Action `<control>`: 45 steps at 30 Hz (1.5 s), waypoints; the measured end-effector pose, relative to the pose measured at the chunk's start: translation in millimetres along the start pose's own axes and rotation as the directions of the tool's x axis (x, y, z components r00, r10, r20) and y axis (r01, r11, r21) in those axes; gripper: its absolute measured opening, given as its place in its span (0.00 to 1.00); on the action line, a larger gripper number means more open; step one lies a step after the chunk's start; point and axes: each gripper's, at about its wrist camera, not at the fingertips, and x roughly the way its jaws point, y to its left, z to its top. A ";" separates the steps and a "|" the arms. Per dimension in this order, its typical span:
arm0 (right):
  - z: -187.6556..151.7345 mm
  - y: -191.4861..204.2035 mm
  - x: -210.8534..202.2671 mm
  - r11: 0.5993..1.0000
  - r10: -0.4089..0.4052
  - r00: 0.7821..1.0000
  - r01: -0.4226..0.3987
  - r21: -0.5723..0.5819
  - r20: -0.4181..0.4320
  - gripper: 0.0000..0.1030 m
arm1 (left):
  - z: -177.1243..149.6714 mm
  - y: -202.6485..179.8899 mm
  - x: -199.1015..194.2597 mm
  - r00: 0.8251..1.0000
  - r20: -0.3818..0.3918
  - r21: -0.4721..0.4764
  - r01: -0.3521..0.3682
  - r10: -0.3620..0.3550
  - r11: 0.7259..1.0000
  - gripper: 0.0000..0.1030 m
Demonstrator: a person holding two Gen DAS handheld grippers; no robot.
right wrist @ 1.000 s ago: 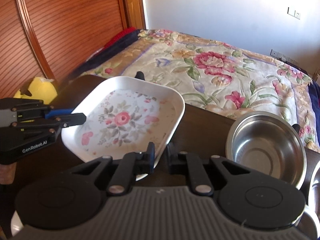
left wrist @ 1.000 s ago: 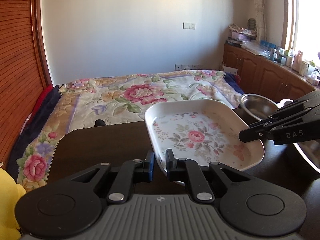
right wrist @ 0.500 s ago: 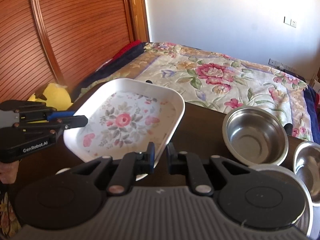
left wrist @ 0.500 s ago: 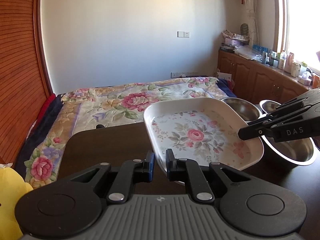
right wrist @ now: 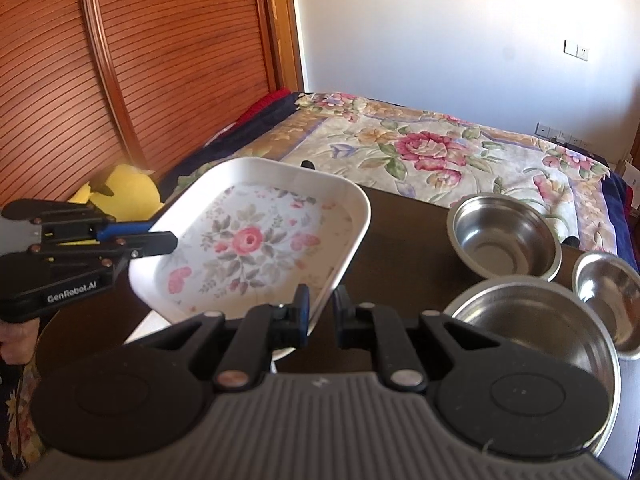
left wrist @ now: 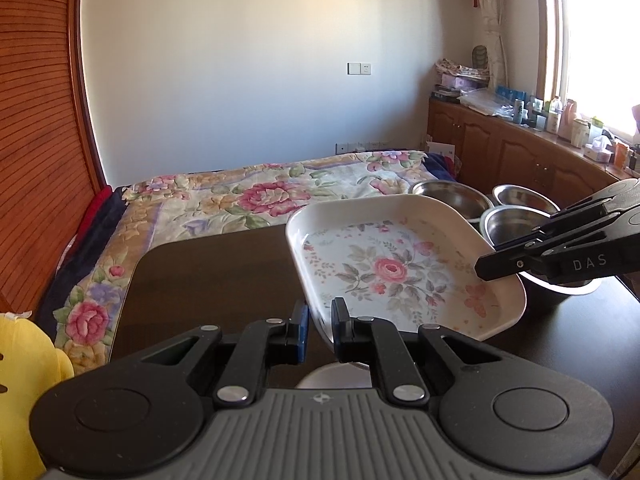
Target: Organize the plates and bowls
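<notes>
Plate [left wrist: 400, 268] shifted over dark table [left wrist: 208, 276].

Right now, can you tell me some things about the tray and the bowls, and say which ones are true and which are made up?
1. Both grippers pinch the flowery tray. True: the left gripper and the right gripper each clamp its rim.
2. The tray lies flat on the table. False: it is held tilted above the table.
3. Three metal bowls are on the table. True.
4. The bowls are stacked. False: they sit side by side.
5. Food is in the tray. False: it is empty.
</notes>
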 end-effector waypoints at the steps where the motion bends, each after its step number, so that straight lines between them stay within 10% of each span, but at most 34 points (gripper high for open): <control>1: -3.2 0.6 -1.6 1.000 0.002 1.000 -0.002 0.001 0.000 0.14 | -3.1 -1.2 -2.5 1.000 -0.002 0.001 0.001 -0.001 1.000 0.13; 45: -74.2 27.2 -22.7 0.996 0.071 0.995 -0.074 0.043 0.065 0.15 | -88.4 -5.5 -35.2 0.999 -0.043 -0.053 -0.008 0.006 0.999 0.13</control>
